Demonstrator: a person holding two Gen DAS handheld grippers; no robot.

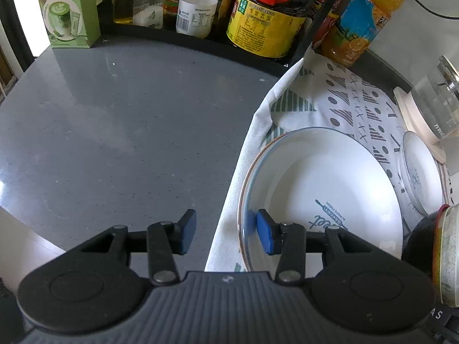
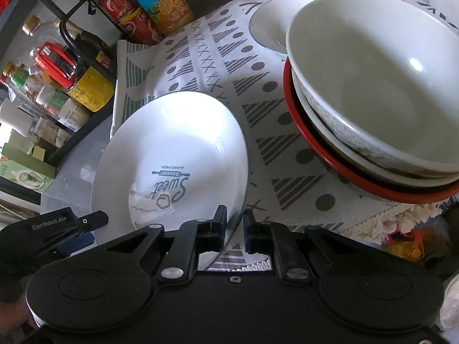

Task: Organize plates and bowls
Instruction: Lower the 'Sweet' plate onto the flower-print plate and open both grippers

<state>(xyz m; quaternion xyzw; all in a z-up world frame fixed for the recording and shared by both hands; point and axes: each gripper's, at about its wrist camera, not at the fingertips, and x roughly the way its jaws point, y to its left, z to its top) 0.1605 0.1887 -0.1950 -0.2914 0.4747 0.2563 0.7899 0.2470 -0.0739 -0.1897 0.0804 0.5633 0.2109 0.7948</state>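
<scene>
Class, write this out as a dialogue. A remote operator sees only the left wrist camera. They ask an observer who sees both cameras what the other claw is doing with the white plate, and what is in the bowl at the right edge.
Operator: My left claw is open, one finger inside the white plate and one outside its rim. Is the right claw on the plate?
Observer: Yes. The right claw is shut on the plate's near rim.
Operator: I can see only a sliver of a red-rimmed bowl at my right edge. Is it empty?
Observer: No. Two bowls are nested in it, with a large white bowl sitting in a second pale bowl.
</scene>
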